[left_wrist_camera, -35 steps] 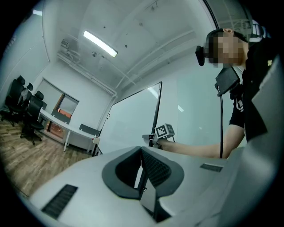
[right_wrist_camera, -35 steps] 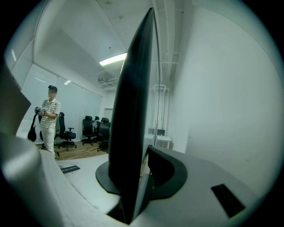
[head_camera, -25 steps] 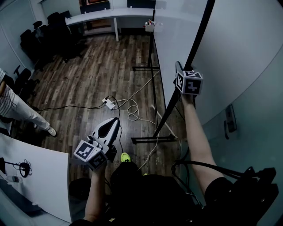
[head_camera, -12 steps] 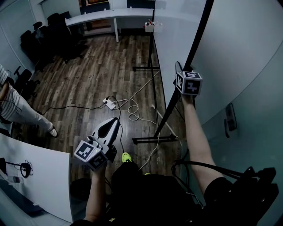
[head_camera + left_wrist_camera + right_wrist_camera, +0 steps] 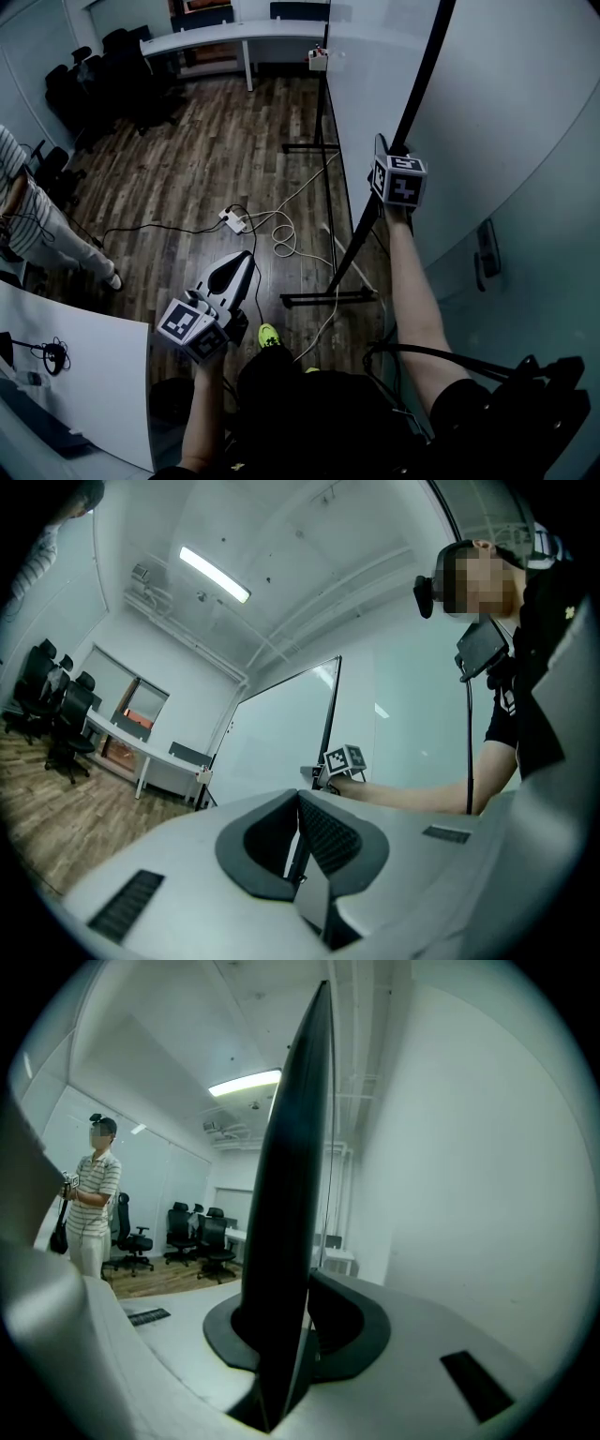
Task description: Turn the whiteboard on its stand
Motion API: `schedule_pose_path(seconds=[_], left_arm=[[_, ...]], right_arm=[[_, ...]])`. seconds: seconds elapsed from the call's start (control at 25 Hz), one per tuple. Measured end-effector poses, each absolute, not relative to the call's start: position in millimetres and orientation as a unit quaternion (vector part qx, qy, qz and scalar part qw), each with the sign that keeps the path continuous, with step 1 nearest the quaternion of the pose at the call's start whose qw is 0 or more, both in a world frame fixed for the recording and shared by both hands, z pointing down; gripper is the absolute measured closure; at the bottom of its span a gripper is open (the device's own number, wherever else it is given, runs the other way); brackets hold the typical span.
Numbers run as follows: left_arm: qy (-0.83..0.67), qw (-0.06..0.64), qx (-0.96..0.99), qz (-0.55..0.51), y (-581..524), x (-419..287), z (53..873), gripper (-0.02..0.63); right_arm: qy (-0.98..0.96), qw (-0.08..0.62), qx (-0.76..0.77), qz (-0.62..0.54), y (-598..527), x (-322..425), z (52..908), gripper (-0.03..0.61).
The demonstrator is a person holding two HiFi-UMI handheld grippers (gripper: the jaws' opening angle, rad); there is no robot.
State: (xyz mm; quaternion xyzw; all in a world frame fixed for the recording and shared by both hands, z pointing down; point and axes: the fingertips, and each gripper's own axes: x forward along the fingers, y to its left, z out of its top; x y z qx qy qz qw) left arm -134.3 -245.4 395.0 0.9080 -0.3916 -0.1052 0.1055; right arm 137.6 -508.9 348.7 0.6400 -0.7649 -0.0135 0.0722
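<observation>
- While the right gripper [image 5: 382, 155] clamps the whiteboard edge [image 5: 424, 66] at two o'clock, push steadily
- Left gripper [image 5: 242, 260] at seven o'clock, jaws together, empty

The person wears a black short-sleeved top [image 5: 469, 403] and a yellow-green shoe [image 5: 266, 334]. A black cable [image 5: 412, 349] loops beside the right sleeve. The white-shelled left gripper [image 5: 246, 255] and right gripper [image 5: 381, 142] each carry a cube [image 5: 400, 178] of black-and-white square markers.

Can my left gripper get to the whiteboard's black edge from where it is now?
Probably yes: the left gripper hangs free and empty, the black edge below the right gripper is bare, nothing stands between.
</observation>
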Motion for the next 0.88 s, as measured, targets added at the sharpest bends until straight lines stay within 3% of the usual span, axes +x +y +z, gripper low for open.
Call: schedule_pose_path(seconds=[0.88], left_arm=[[-0.374, 0.090, 0.916, -0.113, -221.8, -124.3, 378.5, 0.620]], right_arm=[[-0.767, 0.067, 0.637, -0.008, -440.5, 143.7, 342.5, 0.512]])
